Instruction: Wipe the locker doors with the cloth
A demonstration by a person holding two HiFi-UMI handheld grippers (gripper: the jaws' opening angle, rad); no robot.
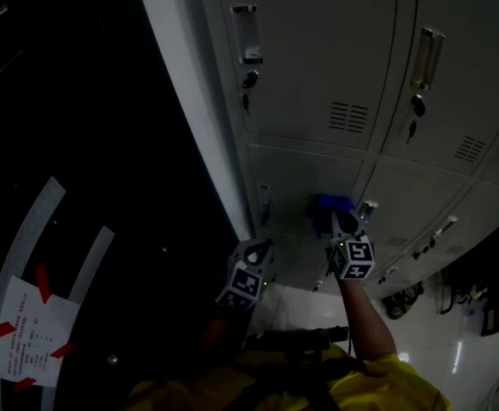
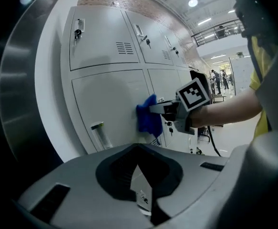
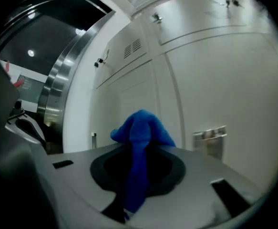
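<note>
Item 1. My right hand-held gripper [image 1: 341, 223]: jaws clamped on the cloth [image 3: 141, 132]. The cloth is blue. One fold is bunched past the jaw tips and a tail hangs down between the jaws. My bare forearm runs back from the gripper to a yellow sleeve [image 1: 390, 382].

Item 2. Cloth, position: it lies against a middle-row door of the locker doors [image 1: 305, 174], near that door's right edge and just beside the seam with the neighbouring door. It sits below the top-row doors.

Item 3. My left hand-held gripper [image 2: 139, 175]: jaws drawn together with nothing between them; only a thin sliver of light shows through the slit. I hold it to the left of the right one, lower on the bank and clear of the doors, pointing toward the door where the cloth lies.

Item 4. Locker doors, fittings: pale grey metal throughout. Each top-row door has a recessed handle [image 1: 247, 34], with a lock [image 1: 249, 81] under the handle. There are vent slots [image 1: 348, 116] at the lower right of the top-left door. The door being touched has a handle of its own at its left edge.

Item 5. Surroundings: a pale upright frame [image 1: 193, 101] borders the lockers on the left. Beyond it is a dark panel, and on this a paper notice [image 1: 28, 332] is held by red tape. Its print is too small to read.
</note>
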